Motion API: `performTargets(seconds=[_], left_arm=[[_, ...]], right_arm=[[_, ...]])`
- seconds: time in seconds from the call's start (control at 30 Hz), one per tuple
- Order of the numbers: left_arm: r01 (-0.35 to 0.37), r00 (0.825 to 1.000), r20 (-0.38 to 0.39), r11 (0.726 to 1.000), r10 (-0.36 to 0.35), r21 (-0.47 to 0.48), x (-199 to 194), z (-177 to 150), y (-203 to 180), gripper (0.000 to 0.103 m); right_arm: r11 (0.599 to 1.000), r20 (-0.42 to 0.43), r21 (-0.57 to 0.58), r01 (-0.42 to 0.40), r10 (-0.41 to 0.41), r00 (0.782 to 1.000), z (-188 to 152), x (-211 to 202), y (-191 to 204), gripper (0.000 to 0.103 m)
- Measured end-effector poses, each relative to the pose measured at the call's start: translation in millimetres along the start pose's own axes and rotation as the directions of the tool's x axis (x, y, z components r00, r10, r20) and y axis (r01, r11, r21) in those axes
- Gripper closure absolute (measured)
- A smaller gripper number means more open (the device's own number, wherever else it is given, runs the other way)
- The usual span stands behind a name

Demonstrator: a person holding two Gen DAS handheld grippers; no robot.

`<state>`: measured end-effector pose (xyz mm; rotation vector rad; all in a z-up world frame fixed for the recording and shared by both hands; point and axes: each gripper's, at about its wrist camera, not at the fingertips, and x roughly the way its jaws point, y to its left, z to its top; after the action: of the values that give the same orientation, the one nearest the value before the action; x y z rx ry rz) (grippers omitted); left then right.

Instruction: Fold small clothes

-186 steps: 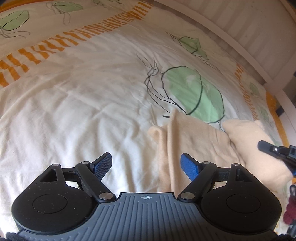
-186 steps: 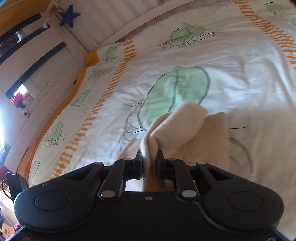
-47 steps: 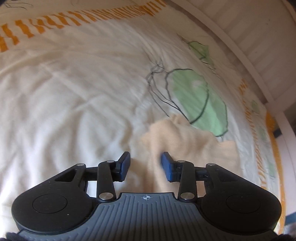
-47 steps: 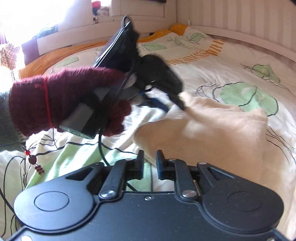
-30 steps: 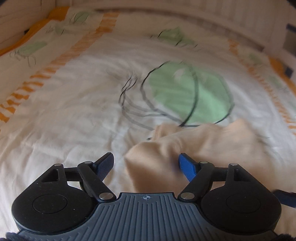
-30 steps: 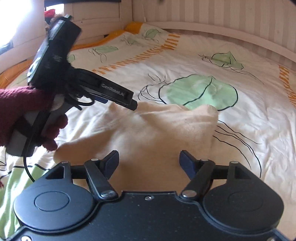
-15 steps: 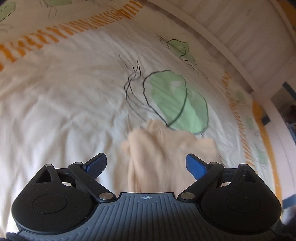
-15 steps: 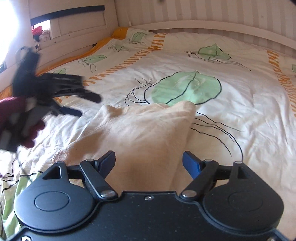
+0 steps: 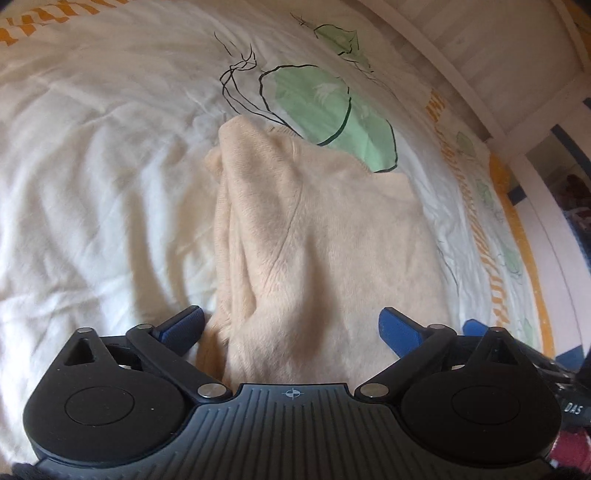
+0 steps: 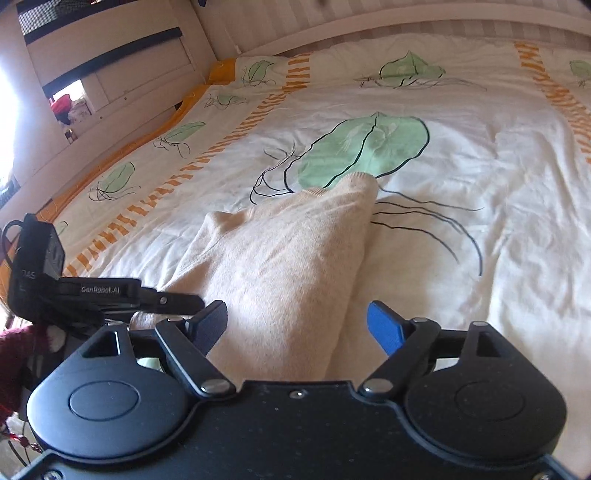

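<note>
A cream knitted garment (image 9: 317,236) lies folded in a thick pad on the bed, one corner pointing at a green leaf print. My left gripper (image 9: 290,326) hangs over its near end, jaws opening wide, blue fingers (image 9: 181,325) apart from the cloth on both sides. My right gripper (image 10: 295,325) stands over the garment (image 10: 288,266) from the other side, jaws also opening, with cloth below them but not pinched. The left gripper (image 10: 192,300) shows side-on at the garment's left edge, held by a hand in a dark red glove (image 10: 18,343).
The bed cover (image 10: 480,166) is white with green leaves and orange stripes and spreads wide around the garment. A white slatted wall (image 10: 369,11) runs along the far side. A white frame with dark slots (image 10: 110,55) stands at the left.
The jaws of both grippers have spread wider. The left gripper has come down to the garment's near left edge. The garment lies still where it was let go.
</note>
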<state>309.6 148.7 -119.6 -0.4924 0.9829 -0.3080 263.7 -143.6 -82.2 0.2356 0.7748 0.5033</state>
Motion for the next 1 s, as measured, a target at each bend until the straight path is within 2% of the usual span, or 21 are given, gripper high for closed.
performTargets(seconds=[0.17,0.33,0.53,0.57,0.6,0.63,0.67,0.7,0.83,1.0], left_arm=[[0.039,0.999,0.008,0.999,-0.039,-0.007,4,0,3,0.001],[0.070,0.998,0.011,0.996,-0.069,-0.063,6,4,8,0.001],[0.049,0.999,-0.014,0.998,-0.050,-0.044,7,6,3,0.002],[0.034,0.999,-0.017,0.998,-0.034,-0.048,8,7,2,0.009],[0.007,1.000,-0.019,0.999,-0.008,-0.039,8,8,0,0.029],[-0.015,1.000,-0.020,1.000,0.014,-0.016,8,8,-3,0.040],[-0.012,1.000,-0.019,1.000,0.012,-0.001,7,8,-5,0.060],[0.012,1.000,-0.019,1.000,-0.012,-0.012,6,7,-4,0.069],[0.001,0.999,-0.032,1.000,0.000,0.016,-1,0,-11,0.074],[0.079,0.992,-0.092,0.997,-0.081,-0.028,-16,-24,-17,0.076]], right_arm=[[0.995,-0.018,0.055,-0.079,0.080,0.997,16,35,-20,0.015],[0.969,-0.027,0.193,-0.154,0.162,0.986,36,79,-50,0.012],[0.927,-0.019,0.287,-0.240,0.256,0.967,47,112,-64,0.011],[0.925,-0.021,0.295,-0.240,0.258,0.966,47,113,-64,0.014],[0.928,-0.026,0.294,-0.230,0.248,0.968,47,113,-64,0.032],[0.936,-0.041,0.287,-0.205,0.226,0.973,47,113,-62,0.047],[0.940,-0.052,0.285,-0.189,0.212,0.976,46,113,-63,0.049],[0.938,-0.047,0.290,-0.191,0.213,0.976,45,111,-64,0.051],[0.946,-0.037,0.283,-0.157,0.174,0.984,44,95,-58,0.056],[0.953,-0.061,0.279,-0.119,0.141,0.988,41,63,-48,0.057]])
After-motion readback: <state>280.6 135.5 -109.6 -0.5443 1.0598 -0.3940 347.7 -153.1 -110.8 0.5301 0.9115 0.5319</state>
